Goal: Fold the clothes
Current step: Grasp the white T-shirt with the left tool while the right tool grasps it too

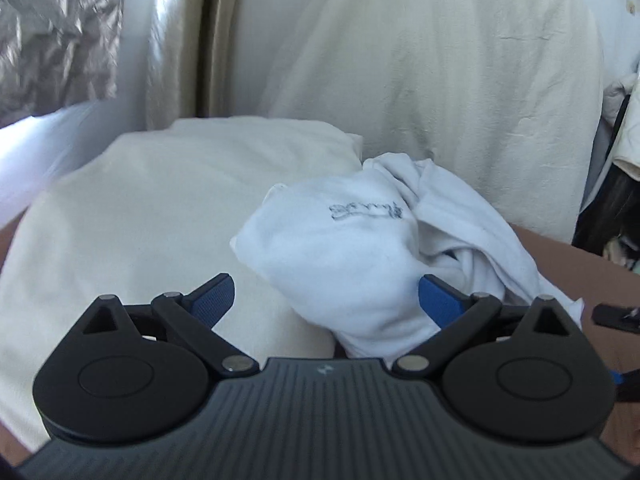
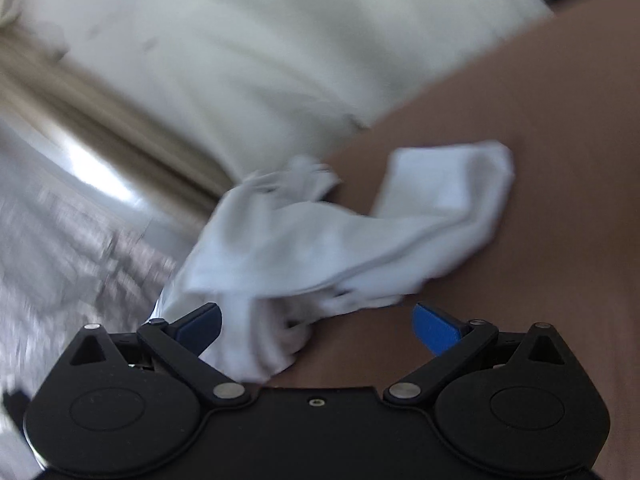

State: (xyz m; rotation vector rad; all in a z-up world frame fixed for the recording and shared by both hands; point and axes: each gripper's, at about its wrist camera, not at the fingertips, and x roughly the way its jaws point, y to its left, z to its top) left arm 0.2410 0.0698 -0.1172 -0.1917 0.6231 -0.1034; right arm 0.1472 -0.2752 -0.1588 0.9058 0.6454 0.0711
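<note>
Two hand-held grippers, left (image 1: pixel 326 300) and right (image 2: pixel 318 322), both spread wide around one crumpled white garment (image 1: pixel 360 248) on brown counter (image 2: pixel 540 160).

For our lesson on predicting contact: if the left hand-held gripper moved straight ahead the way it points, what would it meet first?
Most likely the white garment: its bunched end already lies between the open left hand-held gripper fingers. The cream cloth lies left of that line. Depth is hard to judge.
</note>
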